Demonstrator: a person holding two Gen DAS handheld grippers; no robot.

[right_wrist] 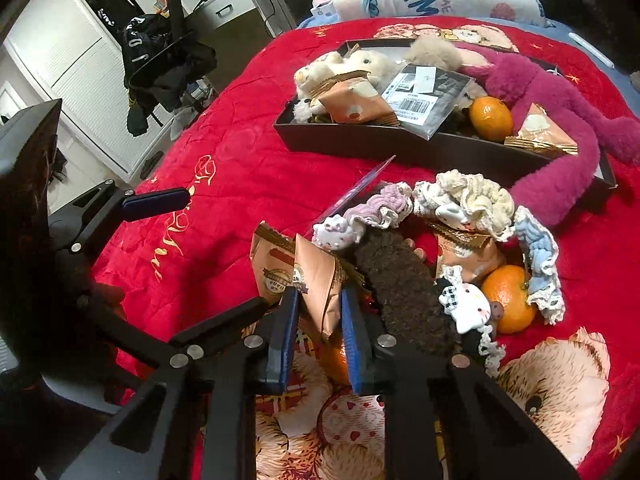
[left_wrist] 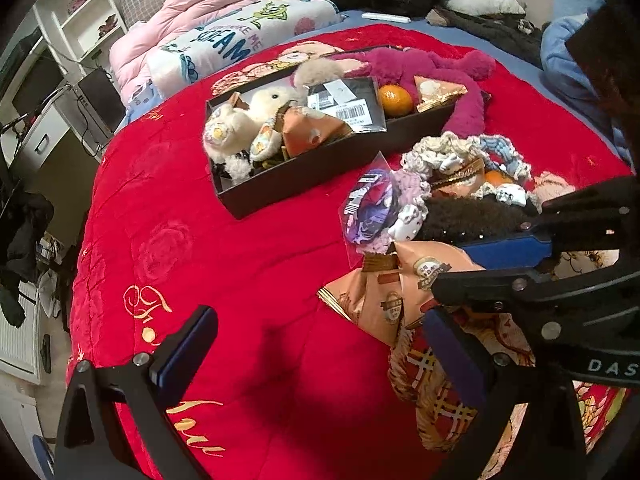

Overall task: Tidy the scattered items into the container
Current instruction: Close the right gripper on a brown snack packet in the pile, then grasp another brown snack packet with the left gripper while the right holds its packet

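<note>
A pile of loose items lies on the red blanket (left_wrist: 224, 264): peach snack packets (left_wrist: 392, 292), knitted scrunchies (right_wrist: 468, 196), cat-face clips (right_wrist: 466, 304), a tangerine (right_wrist: 508, 300), a black fuzzy piece (right_wrist: 404, 288) and a purple carded packet (left_wrist: 370, 208). My right gripper (right_wrist: 318, 304) is shut on one peach snack packet (right_wrist: 320, 284) at the pile's near edge. My left gripper (left_wrist: 320, 320) stands wide open over the blanket just left of the pile, with nothing between its fingers. The black box (left_wrist: 320, 168) behind holds plush toys, packets and a tangerine (left_wrist: 395, 100).
A magenta plush toy (right_wrist: 560, 120) drapes over the box's right end and onto the blanket. Folded quilts and a printed towel (left_wrist: 240, 36) lie behind the box. The bed's edge drops off on the left toward a desk and white cabinets (right_wrist: 80, 60).
</note>
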